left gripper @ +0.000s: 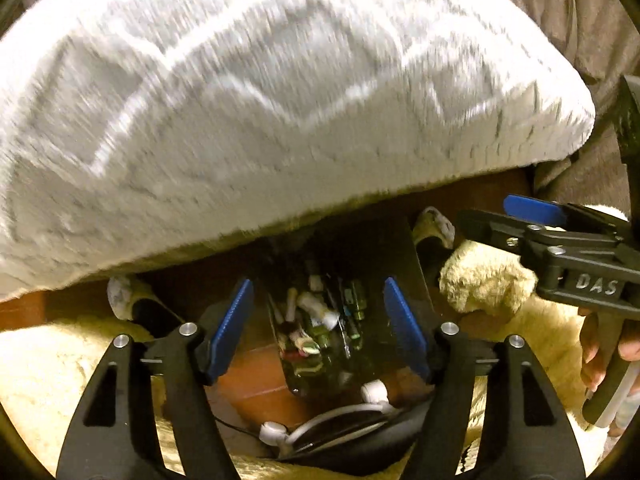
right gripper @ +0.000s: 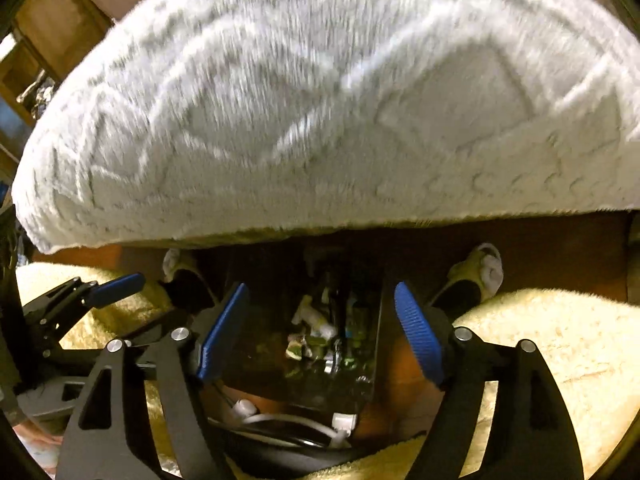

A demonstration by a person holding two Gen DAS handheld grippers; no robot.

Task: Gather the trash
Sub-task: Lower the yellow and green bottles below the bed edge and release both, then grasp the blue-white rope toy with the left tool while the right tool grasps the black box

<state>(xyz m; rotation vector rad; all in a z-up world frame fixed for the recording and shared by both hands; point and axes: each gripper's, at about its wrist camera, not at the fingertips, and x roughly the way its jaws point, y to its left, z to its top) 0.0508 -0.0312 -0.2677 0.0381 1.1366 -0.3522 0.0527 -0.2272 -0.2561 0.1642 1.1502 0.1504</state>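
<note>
A dark bin on the tiled floor holds several small pieces of trash, white tubes and green wrappers; it also shows in the right wrist view. My left gripper is open and empty, held above the bin. My right gripper is open and empty, also above the bin. The right gripper shows at the right edge of the left wrist view. The left gripper shows at the left edge of the right wrist view.
A big white fluffy pillow fills the upper half of both views. Two feet in slippers stand beside the bin. Cream fleece-covered legs flank it. White cables and plugs lie at the bottom.
</note>
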